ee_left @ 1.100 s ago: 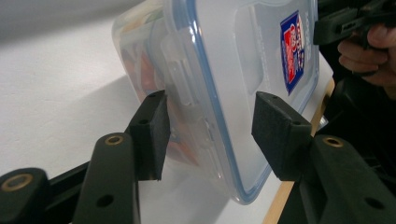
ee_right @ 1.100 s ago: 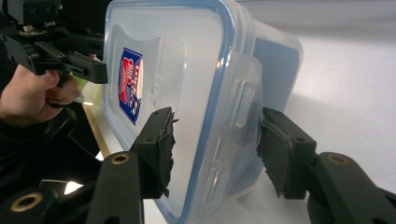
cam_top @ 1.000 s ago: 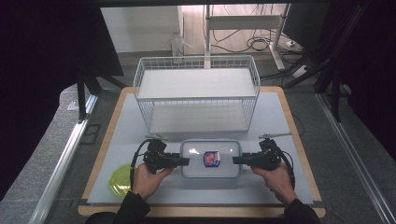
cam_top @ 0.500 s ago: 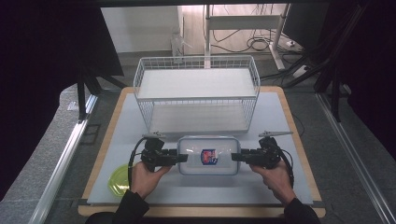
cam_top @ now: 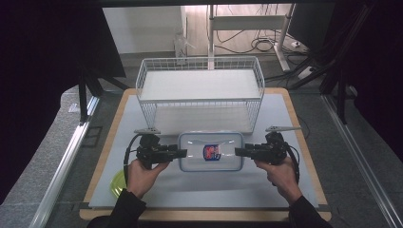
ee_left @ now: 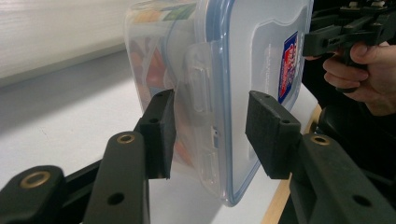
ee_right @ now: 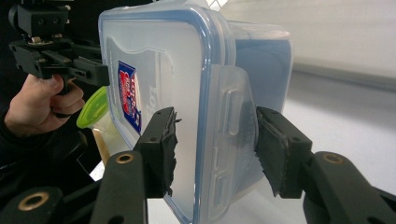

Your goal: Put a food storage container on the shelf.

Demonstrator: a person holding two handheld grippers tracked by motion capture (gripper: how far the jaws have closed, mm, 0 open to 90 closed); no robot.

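The jaws of the left gripper [ee_left: 210,126] are set at a middle width on one short end of the container [ee_left: 233,56]. One pad is laid against the clear body and the other against the lid side, with the end latch [ee_left: 198,84] between them. These jaws have just been closing a little further on it. The right gripper [ee_right: 215,140] is closed in the same way on the opposite short end, one pad on the lid [ee_right: 154,70] and one behind the latch flap.

The container is thus held from both ends, in the middle of the table [cam_top: 142,190] and near its front edge. It is in front of the wire basket [cam_top: 199,92], and it appears to be carried just above the surface. A green bowl [cam_top: 117,180] is seen near the left hand.

The plastic is judged to be stiff but smooth, so slipping is possible if the pressure of the two sides is not equal. Coloured contents are seen inside, so some weight should be expected. The short ends at the latches are considered the best place to hold, because the rim gives an edge there. The container should be kept level.
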